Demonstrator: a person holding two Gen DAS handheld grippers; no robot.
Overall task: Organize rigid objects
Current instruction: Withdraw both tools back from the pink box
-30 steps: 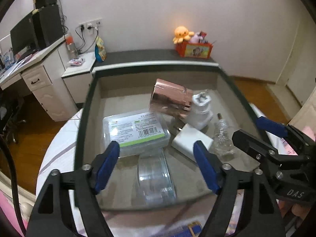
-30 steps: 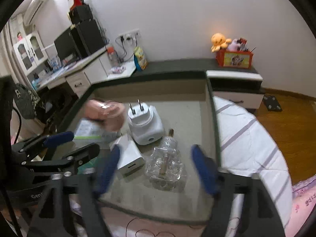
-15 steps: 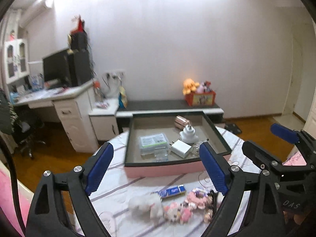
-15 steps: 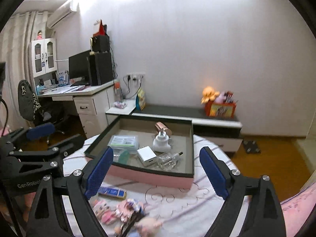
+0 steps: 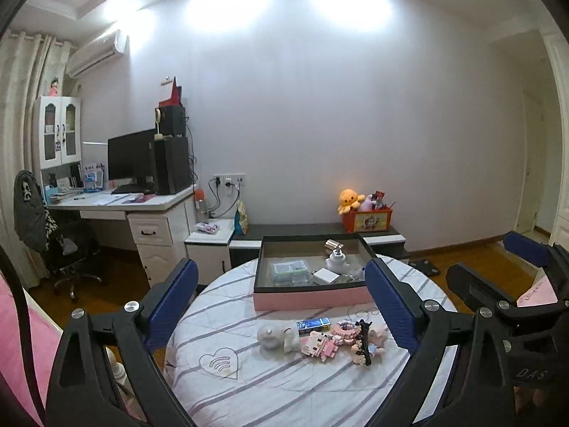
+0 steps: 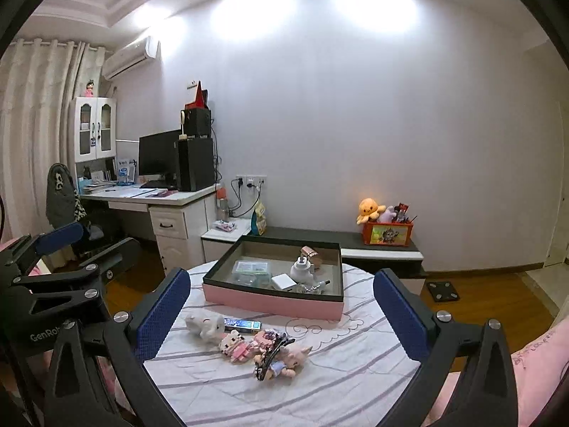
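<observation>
A pink tray (image 5: 309, 293) (image 6: 270, 302) with a dark rim stands on the round striped table. In it lie a clear labelled box (image 5: 288, 268) (image 6: 250, 267), a white charger (image 5: 325, 277), a white plug adapter (image 5: 336, 259) (image 6: 301, 270), a rose-gold cylinder (image 5: 333, 244) (image 6: 310, 252) and a glass bottle (image 6: 313, 286). My left gripper (image 5: 281, 267) and right gripper (image 6: 281, 274) hover well back from the tray, side by side. The jaws of both are opening, with nothing between them.
In front of the tray lie a blue box (image 5: 313, 324), a white plush (image 5: 274, 336), pink block toys (image 5: 320, 345) and a black hair clip (image 5: 364, 341). A desk (image 5: 142, 210) with a monitor and a chair stands left. A low cabinet (image 5: 302, 229) is behind.
Both grippers pulled back and up from just over the tray, so the whole table now shows. Their jaws have spread wider. The tray's contents lie as before.
</observation>
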